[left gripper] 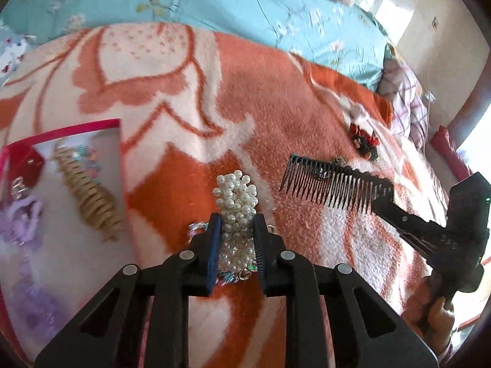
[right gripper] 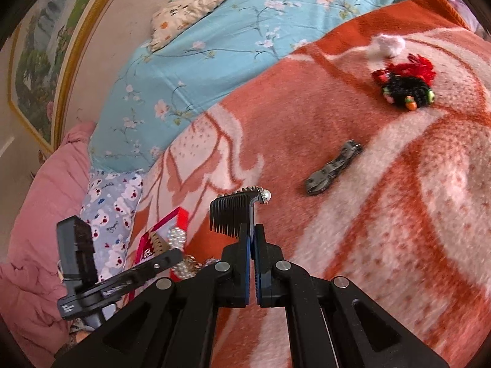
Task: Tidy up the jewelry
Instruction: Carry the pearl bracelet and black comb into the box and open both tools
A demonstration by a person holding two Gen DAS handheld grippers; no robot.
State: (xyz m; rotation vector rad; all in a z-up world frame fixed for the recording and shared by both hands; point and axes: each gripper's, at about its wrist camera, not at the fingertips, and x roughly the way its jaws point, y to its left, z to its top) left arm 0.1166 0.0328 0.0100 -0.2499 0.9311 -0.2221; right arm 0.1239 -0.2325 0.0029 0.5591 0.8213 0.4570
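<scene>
While the pink box (left gripper: 61, 128) waits at far left with pieces already inside, my left claw (left gripper: 237, 230) clamps the pearl cluster (left gripper: 236, 196) above the blanket (left gripper: 245, 98), and my right claw (right gripper: 252, 239) pinches the black comb (right gripper: 233, 211), both probably bound boxward.

No lettering, label or number is legible anywhere here.
</scene>
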